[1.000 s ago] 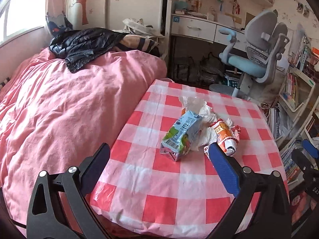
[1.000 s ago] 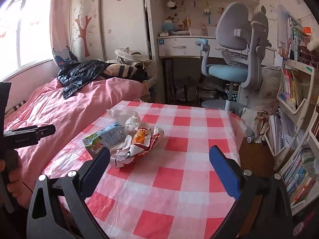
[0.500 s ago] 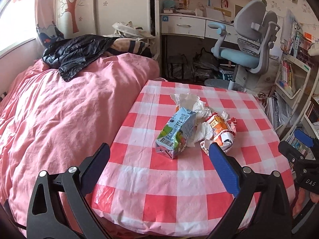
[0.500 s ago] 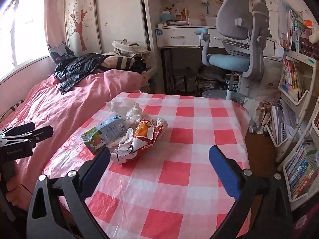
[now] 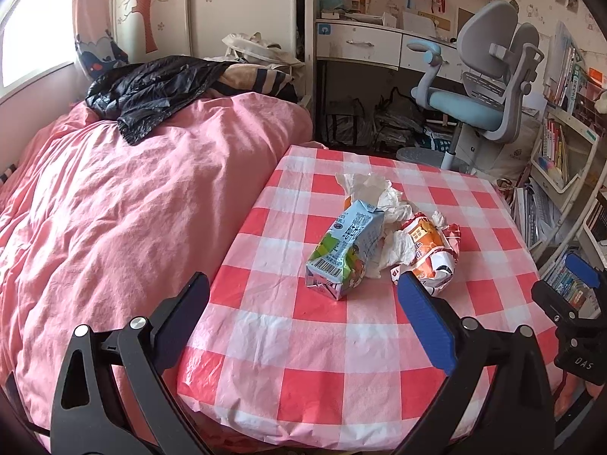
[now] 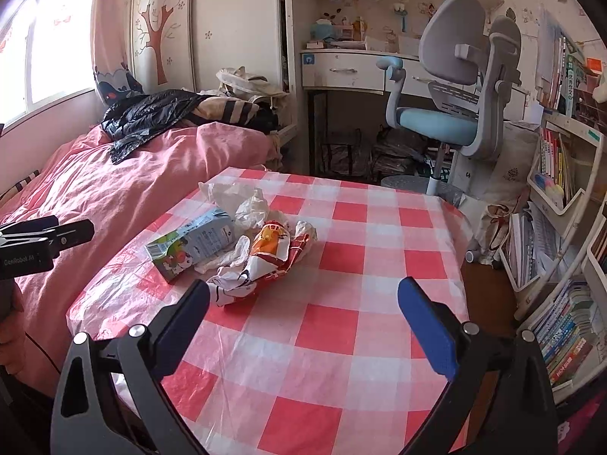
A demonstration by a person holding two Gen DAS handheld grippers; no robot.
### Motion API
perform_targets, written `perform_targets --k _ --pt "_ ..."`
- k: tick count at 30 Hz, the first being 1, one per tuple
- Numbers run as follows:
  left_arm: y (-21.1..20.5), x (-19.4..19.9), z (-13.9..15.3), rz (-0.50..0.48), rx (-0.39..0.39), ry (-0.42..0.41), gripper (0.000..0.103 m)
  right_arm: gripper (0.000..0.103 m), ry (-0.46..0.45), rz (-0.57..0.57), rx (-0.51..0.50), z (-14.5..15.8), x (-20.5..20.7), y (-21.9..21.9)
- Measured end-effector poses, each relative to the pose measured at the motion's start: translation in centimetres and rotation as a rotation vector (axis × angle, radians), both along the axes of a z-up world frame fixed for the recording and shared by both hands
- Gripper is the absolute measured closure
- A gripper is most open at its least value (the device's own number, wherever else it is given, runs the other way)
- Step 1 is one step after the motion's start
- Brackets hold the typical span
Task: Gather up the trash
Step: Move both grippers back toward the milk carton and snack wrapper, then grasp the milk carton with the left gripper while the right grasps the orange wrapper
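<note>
A small pile of trash lies on the red-and-white checked table [image 5: 341, 341] [image 6: 341, 341]. It holds a blue-green drink carton [image 5: 347, 248] [image 6: 193, 242] on its side, crumpled white tissue [image 5: 390, 197] [image 6: 242, 201], and an orange-red snack wrapper [image 5: 432, 248] [image 6: 269, 254]. My left gripper [image 5: 303, 307] stands open in front of the carton, short of it, with nothing between its fingers. Farther right, my right gripper [image 6: 303, 311] is open and empty too, the wrapper just beyond its left finger.
A bed with a pink duvet [image 5: 114, 208] borders the table's left side, a black jacket [image 5: 151, 87] on it. A grey-blue desk chair [image 5: 481, 87] and a desk stand behind. Bookshelves [image 6: 561, 265] line the right side.
Both views have drifted slightly; the left gripper has tilted so the trash sits a little more central and lower. Both grippers stay open, and the trash has not moved.
</note>
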State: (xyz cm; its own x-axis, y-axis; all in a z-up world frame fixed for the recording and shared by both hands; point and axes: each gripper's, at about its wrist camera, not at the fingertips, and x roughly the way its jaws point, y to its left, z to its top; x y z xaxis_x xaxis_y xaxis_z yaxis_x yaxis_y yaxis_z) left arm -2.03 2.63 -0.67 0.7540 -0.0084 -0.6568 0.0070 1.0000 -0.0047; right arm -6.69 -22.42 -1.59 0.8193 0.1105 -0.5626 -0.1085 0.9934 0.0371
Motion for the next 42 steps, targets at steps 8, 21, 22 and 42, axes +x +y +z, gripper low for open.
perform_targets --k 8,21,22,42 --pt "1.1 1.2 -0.8 0.020 -0.021 0.047 0.007 0.008 0.013 0.005 0.003 -0.3 0.4 0.1" --pt "2.7 7.0 -2.3 0.046 0.009 0.087 0.007 0.008 0.086 0.099 0.042 -1.8 4.8 2.4" --pt "2.3 7.4 -2.5 0.034 0.029 0.085 0.007 0.008 0.100 0.101 0.060 -2.0 5.2 2.4" --pt "-4.1 14.4 -6.6 -0.137 0.174 0.178 0.007 0.028 0.343 0.109 0.287 -7.1 12.6 2.2"
